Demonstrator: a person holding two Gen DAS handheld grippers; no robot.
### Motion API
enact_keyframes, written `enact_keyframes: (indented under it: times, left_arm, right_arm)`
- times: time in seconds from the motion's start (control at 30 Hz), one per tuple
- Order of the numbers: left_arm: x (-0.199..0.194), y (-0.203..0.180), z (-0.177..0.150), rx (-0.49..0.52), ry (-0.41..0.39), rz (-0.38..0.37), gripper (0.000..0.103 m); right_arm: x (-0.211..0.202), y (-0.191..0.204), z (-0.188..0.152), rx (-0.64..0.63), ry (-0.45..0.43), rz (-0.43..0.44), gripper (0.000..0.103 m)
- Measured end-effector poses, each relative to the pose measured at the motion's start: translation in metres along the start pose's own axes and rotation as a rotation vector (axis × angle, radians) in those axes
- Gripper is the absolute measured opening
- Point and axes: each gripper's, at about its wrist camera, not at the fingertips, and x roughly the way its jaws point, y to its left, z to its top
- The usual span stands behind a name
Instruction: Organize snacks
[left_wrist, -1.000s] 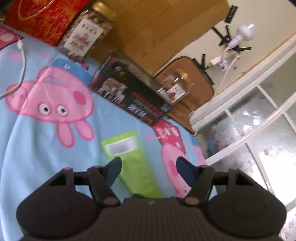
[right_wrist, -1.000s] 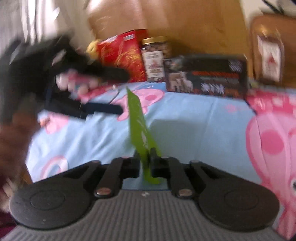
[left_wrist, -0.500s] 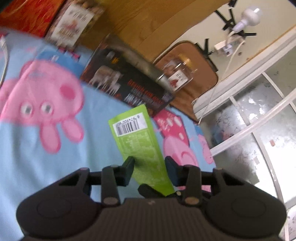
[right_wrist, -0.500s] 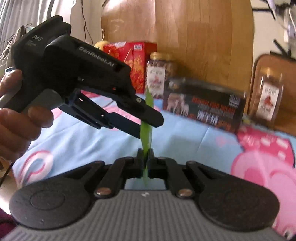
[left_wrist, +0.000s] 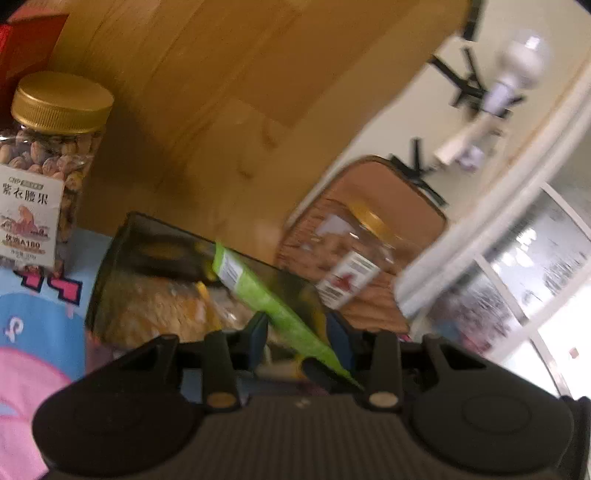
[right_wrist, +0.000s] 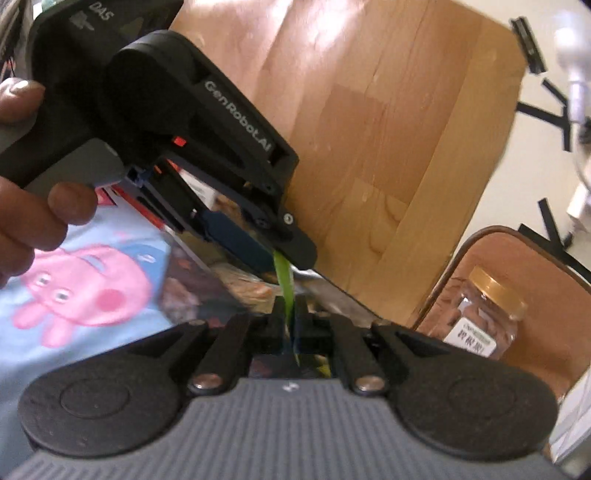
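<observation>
1. Left wrist view: left gripper (left_wrist: 297, 332) tilted, aimed at the far edge of the sheet (left_wrist: 37, 317); blue fingers (left_wrist: 257, 334) spread, standing either side of the green packet (left_wrist: 266, 299) with gaps showing. Cannot tell whether either pad touches it.
2. Packet slanting up over the open dark box (left_wrist: 155, 280), barcode end farthest from the camera.
3. Counted here: one packet, one box, two gold-lidded jars, namely a nut jar (left_wrist: 44, 173) upright at the sheet's far left edge and a second jar (left_wrist: 347, 258), blurred, to the box's right against a brown board (left_wrist: 388, 192).
4. Right wrist view: right gripper (right_wrist: 290, 325) level, pressed together and pinching the packet (right_wrist: 284, 280) edge-on by its lower end.
5. Left gripper (right_wrist: 275, 251) reaching in from upper left, held by a hand (right_wrist: 33, 206), its tips at the packet's upper part.
6. Counted here: one packet, one box (right_wrist: 207, 284) under it, one jar (right_wrist: 480, 314) at far right, one hand.
</observation>
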Motion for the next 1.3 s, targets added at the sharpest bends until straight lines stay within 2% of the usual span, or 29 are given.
enact_keyframes:
  times: [0.03, 0.07, 0.1, 0.17, 0.37, 0.5, 0.67, 0.83, 1.07, 1.3]
  left_arm:
    - [0.006, 0.003, 0.001, -0.009, 0.002, 0.023, 0.036]
    - [0.009, 0.005, 0.002, -0.015, 0.007, 0.034, 0.036]
    - [0.012, 0.008, 0.001, -0.02, 0.012, 0.041, 0.036]
    - [0.012, 0.009, -0.005, -0.01, 0.019, 0.043, 0.036]
    - [-0.011, 0.003, -0.024, 0.044, -0.004, 0.061, 0.036]
    - [-0.036, -0.011, -0.04, 0.083, -0.022, 0.075, 0.038]
    - [-0.058, -0.027, -0.074, 0.157, -0.025, 0.16, 0.038]
    - [-0.077, -0.039, -0.112, 0.209, -0.024, 0.24, 0.04]
    - [-0.09, -0.044, -0.152, 0.247, 0.007, 0.338, 0.041]
    - [-0.101, -0.042, -0.173, 0.262, -0.001, 0.403, 0.046]
  right_arm:
    - [0.004, -0.004, 0.0, -0.003, 0.011, -0.015, 0.009]
    - [0.009, -0.008, -0.001, 0.0, 0.02, -0.032, 0.016]
    - [0.013, -0.012, -0.003, 0.009, 0.029, -0.049, 0.031]
    - [0.012, -0.019, -0.008, 0.05, 0.03, -0.085, 0.036]
    - [-0.019, -0.036, -0.028, 0.271, -0.007, -0.094, 0.036]
    - [-0.054, -0.031, -0.041, 0.427, -0.046, -0.089, 0.037]
    - [-0.074, -0.023, -0.061, 0.616, -0.062, -0.046, 0.037]
    - [-0.094, -0.013, -0.078, 0.767, -0.018, 0.02, 0.037]
    - [-0.108, 0.013, -0.09, 0.906, 0.052, 0.129, 0.037]
    - [-0.119, 0.035, -0.09, 0.954, 0.084, 0.145, 0.038]
